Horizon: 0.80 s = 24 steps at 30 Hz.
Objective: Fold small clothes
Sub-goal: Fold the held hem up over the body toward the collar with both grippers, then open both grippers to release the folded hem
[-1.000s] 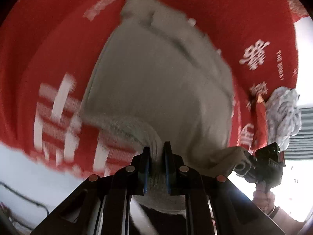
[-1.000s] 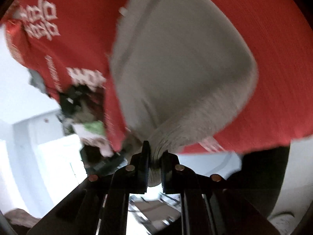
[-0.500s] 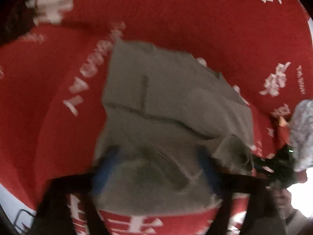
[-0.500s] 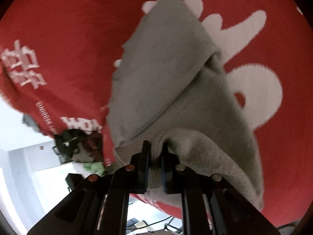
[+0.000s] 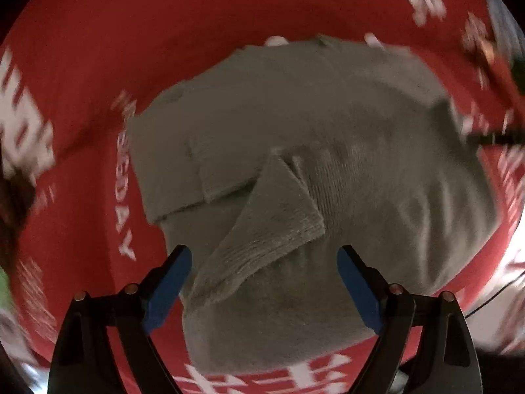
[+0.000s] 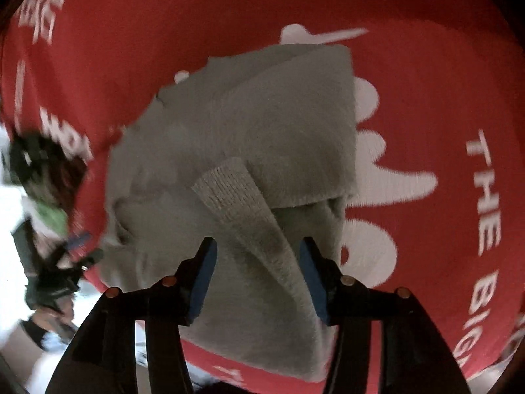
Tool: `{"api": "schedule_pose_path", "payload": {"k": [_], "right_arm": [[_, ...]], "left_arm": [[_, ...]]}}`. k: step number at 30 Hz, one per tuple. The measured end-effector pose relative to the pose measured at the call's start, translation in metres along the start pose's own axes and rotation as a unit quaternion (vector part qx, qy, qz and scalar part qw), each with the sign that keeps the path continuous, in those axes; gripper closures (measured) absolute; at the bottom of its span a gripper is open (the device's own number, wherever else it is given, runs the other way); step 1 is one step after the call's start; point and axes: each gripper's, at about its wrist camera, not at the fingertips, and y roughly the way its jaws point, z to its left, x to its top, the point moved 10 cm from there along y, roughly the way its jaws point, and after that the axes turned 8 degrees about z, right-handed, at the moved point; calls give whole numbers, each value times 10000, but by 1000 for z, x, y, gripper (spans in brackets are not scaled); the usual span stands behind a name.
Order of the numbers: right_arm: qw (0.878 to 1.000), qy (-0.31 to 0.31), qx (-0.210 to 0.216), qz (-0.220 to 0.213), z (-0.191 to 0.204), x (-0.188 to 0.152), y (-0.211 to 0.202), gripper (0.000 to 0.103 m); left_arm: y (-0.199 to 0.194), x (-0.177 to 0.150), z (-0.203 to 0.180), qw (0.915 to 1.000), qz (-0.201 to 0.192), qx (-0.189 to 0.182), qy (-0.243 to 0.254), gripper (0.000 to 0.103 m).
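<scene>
The grey garment (image 5: 295, 170) lies in a loose, bunched fold on the red printed cloth (image 5: 197, 32), with a ribbed cuff or hem flap (image 5: 272, 226) standing up off the pile. The left gripper (image 5: 264, 290) hovers with its jaws spread wide on either side of that flap, gripping nothing, and the right gripper (image 6: 256, 279) likewise has its jaws parted around the ribbed strip (image 6: 242, 210) without pinching it. Risk: the raised flap is unsupported and may spring back or slump sideways, opening the fold; a jaw closing now could also catch the layers beneath and drag the stack out of alignment.
</scene>
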Motion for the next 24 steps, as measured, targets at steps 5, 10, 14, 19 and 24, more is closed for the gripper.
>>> {"api": "schedule_pose_path", "payload": {"k": [5, 10, 14, 19, 24], "right_arm": [[9990, -278, -302, 177, 3, -1, 18, 46], [9991, -107, -404, 105, 3, 3, 24, 46], [9990, 99, -435, -56, 6, 4, 19, 97], [9980, 149, -373, -487, 26, -2, -18, 97], [9938, -88, -368, -1041, 47, 32, -65, 97]], "left_arm": [[21, 13, -3, 9984, -18, 522, 232, 13], [35, 24, 11, 9997, -27, 211, -77, 37], [26, 24, 15, 9933, 130, -998, -567, 90], [-20, 24, 35, 9830, -179, -1627, -829, 90], [-56, 59, 63, 9765, -740, -1741, -1034, 90]]}}
